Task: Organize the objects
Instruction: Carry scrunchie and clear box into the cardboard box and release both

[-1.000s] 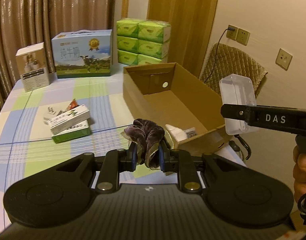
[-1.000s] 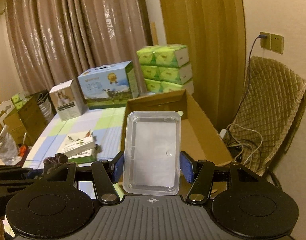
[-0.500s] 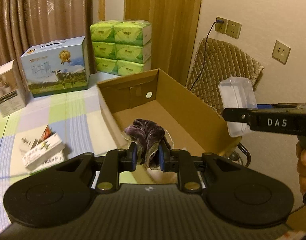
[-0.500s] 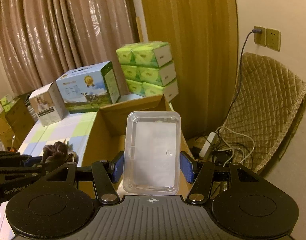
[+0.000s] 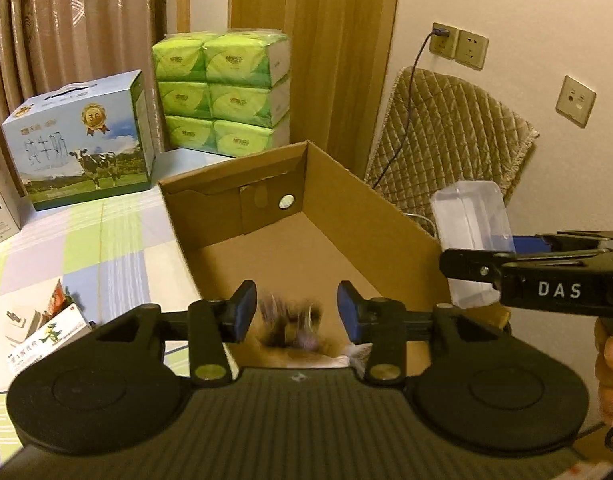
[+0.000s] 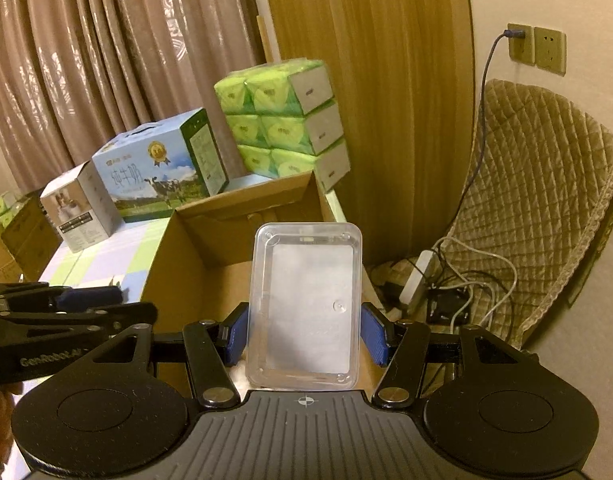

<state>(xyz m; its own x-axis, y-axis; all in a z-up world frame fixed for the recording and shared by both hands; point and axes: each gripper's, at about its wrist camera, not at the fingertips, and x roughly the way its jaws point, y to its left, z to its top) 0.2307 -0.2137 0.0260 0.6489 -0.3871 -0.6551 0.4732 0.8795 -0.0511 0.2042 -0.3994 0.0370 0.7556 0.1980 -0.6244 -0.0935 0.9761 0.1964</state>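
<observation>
My left gripper [image 5: 292, 310] is open over the near end of the open cardboard box [image 5: 370, 216]. A dark purple scrunchie [image 5: 292, 326] shows blurred between and below its fingers, free of both pads, falling into the box. My right gripper [image 6: 304, 330] is shut on a clear plastic box [image 6: 306, 304] and holds it above the cardboard box's [image 6: 186, 264] right side. The clear box also shows at the right of the left wrist view [image 5: 470, 232]. The left gripper shows at the left of the right wrist view [image 6: 86, 300].
A milk carton box [image 5: 82, 144], stacked green tissue packs [image 5: 222, 92] and a small white box [image 6: 78, 212] stand at the table's back. Small flat boxes [image 5: 46, 336] lie on the checked cloth left of the cardboard box. A quilted chair [image 6: 538, 208] and cables [image 6: 446, 288] are at the right.
My left gripper has opened and let go of the scrunchie, which drops into the cardboard box. Both grippers have moved right over the box; the right one still holds the clear box.
</observation>
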